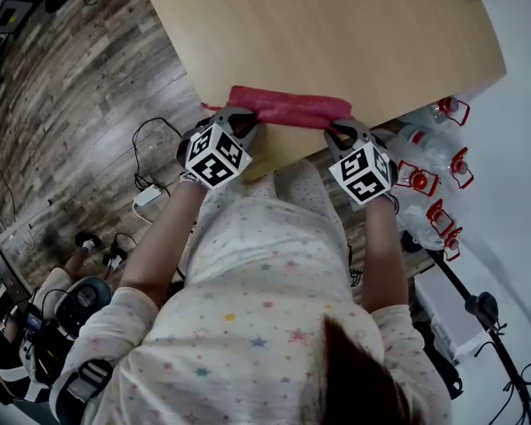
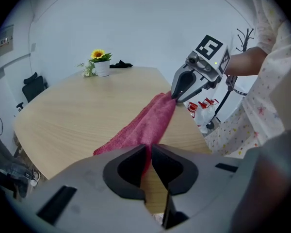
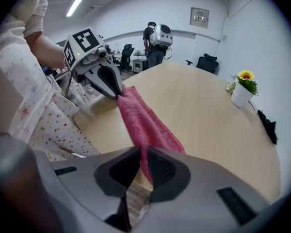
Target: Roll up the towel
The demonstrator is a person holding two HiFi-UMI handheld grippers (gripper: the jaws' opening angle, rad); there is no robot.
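A red towel (image 1: 288,107) lies as a narrow folded band along the near edge of the wooden table (image 1: 336,34). My left gripper (image 1: 233,118) is shut on the towel's left end, and the cloth (image 2: 145,123) runs pinched between its pads in the left gripper view. At the towel's other end my right gripper (image 1: 341,129) is shut on the cloth, which shows as a thin red strip (image 3: 143,123) between its pads. Each gripper view shows the other gripper at the far end of the band: the right one (image 2: 177,97) and the left one (image 3: 117,93).
A white pot with a sunflower (image 2: 102,64) and a black item (image 2: 120,64) stand at the table's far end. Bottles with red caps (image 1: 429,166) sit on the floor at the right, cables (image 1: 146,193) at the left. A person with a backpack (image 3: 157,42) stands beyond the table.
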